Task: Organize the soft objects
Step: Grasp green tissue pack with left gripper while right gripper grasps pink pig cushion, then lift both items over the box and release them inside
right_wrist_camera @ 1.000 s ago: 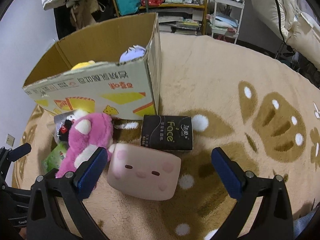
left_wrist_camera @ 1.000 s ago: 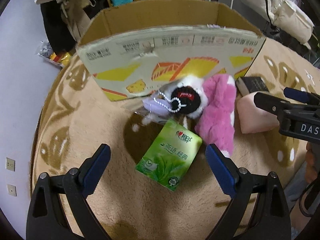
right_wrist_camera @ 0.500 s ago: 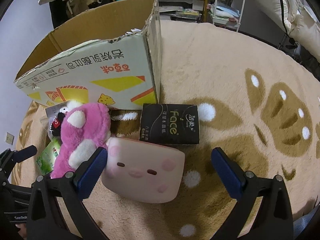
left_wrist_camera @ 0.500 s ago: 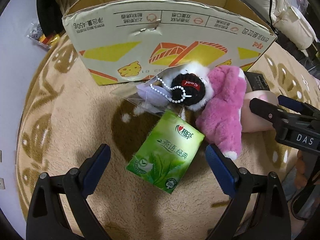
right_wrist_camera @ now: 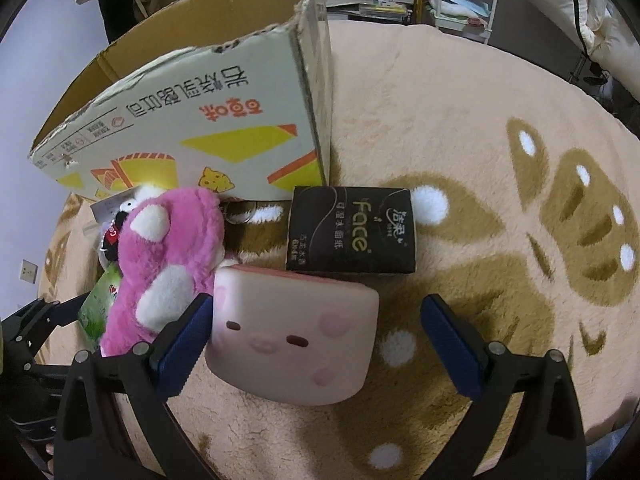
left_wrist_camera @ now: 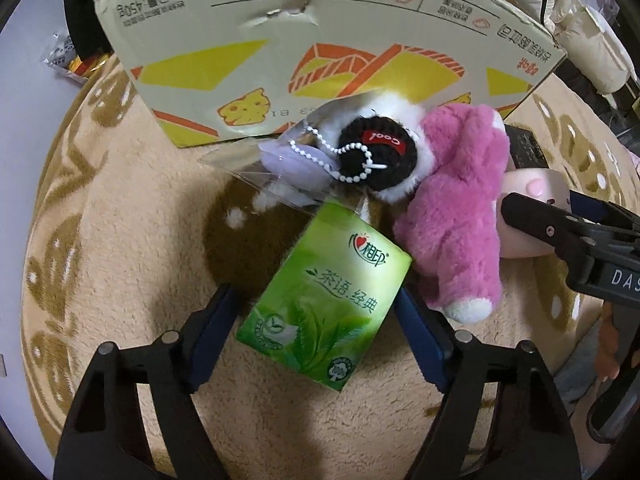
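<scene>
I'm seeing a green rectangular tissue pack [left_wrist_camera: 326,306] lying flat, tilted, left of a fluffy pink plush toy [left_wrist_camera: 460,216].

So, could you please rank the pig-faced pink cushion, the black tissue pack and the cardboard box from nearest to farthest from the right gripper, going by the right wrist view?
From the right gripper:
1. Pig-faced pink cushion, lying between the open jaws, towards the left finger.
2. Black tissue pack, just beyond the cushion on the rug.
3. Cardboard box, farthest, behind the pack and to the left.

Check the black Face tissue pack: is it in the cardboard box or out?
Out. The black Face tissue pack lies flat on the rug, beside the cardboard box's corner.
</scene>
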The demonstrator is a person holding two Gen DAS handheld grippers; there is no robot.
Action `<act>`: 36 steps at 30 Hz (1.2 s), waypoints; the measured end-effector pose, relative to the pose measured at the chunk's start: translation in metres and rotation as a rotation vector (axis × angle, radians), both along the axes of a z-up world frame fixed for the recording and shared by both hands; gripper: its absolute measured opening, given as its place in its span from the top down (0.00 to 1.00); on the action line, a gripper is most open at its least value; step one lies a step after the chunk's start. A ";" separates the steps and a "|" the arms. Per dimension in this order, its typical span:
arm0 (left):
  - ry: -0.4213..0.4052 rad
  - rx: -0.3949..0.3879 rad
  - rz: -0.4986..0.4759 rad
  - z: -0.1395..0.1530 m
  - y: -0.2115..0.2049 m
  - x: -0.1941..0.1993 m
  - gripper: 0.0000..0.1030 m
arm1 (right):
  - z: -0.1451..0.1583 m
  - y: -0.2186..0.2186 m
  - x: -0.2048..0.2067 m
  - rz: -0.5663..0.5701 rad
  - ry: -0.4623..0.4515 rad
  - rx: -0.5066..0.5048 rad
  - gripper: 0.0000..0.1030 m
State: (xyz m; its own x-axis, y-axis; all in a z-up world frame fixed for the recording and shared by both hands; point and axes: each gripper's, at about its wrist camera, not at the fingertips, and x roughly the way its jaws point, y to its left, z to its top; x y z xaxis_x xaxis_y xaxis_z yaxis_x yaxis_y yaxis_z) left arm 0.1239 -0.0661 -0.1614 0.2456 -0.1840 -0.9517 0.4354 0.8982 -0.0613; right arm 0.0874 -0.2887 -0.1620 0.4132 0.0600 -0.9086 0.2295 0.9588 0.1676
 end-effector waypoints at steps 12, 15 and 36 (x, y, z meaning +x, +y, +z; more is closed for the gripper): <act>-0.016 0.014 0.041 0.004 0.003 -0.003 0.30 | -0.012 0.017 -0.004 0.029 0.019 0.078 0.28; -0.032 0.006 0.072 0.009 0.007 -0.008 0.30 | -0.006 0.016 -0.010 0.027 -0.002 0.081 0.35; -0.165 -0.106 0.178 0.061 0.042 -0.024 0.33 | 0.067 0.025 -0.045 0.051 -0.292 0.012 0.39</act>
State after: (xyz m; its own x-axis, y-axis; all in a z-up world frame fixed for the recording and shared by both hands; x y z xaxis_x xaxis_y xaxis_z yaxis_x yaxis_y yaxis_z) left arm 0.0996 -0.0237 -0.1007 0.4336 -0.2205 -0.8737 0.2834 0.9538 -0.1001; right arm 0.0426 -0.2637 -0.0948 0.6530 0.0969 -0.7511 0.1219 0.9654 0.2305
